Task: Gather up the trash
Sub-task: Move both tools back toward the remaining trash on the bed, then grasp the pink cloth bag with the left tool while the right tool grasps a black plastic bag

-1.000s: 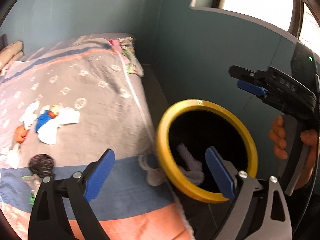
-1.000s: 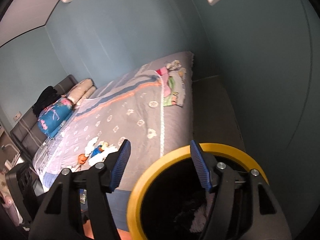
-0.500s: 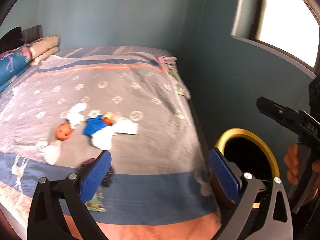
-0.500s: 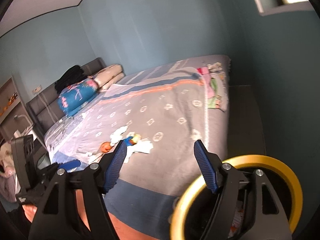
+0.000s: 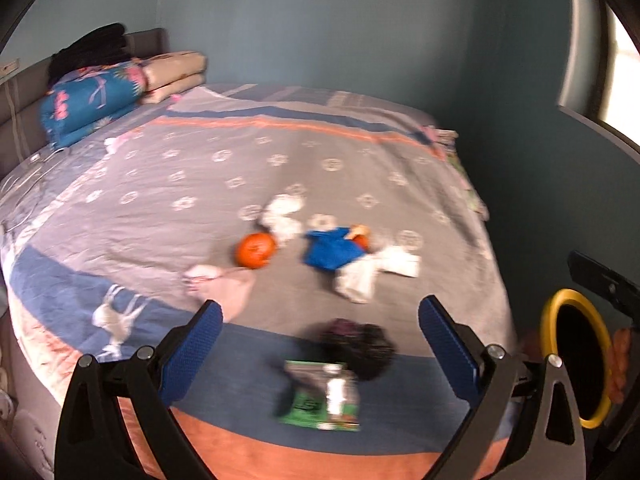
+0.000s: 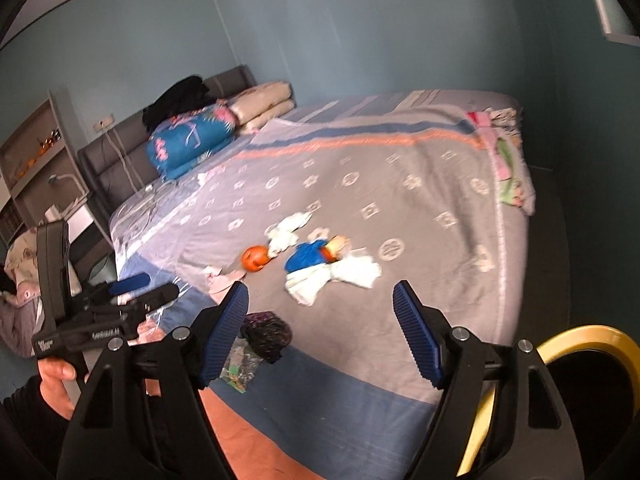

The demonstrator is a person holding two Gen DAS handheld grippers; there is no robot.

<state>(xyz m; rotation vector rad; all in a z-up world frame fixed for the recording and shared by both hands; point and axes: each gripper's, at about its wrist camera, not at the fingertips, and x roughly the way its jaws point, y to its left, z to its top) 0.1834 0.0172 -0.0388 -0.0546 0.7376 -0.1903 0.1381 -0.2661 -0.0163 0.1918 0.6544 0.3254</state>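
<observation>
Trash lies on the bed: an orange ball-like piece, a blue wrapper, white crumpled tissues, a black crumpled bag and a green packet near the front edge. The yellow-rimmed bin stands off the bed's right side; it also shows in the right wrist view. My left gripper is open and empty above the black bag and green packet. My right gripper is open and empty, beside the bin, facing the bed.
Folded quilts and pillows sit at the headboard, with black clothing on top. A patterned cloth hangs at the bed's far right edge. A shelf and bedside table stand left. Teal walls surround the bed; a window is at right.
Both grippers have swung left, away from the bin and toward the bed. The trash pile now sits in the middle of both views, and the bin has slid to the right edge.
</observation>
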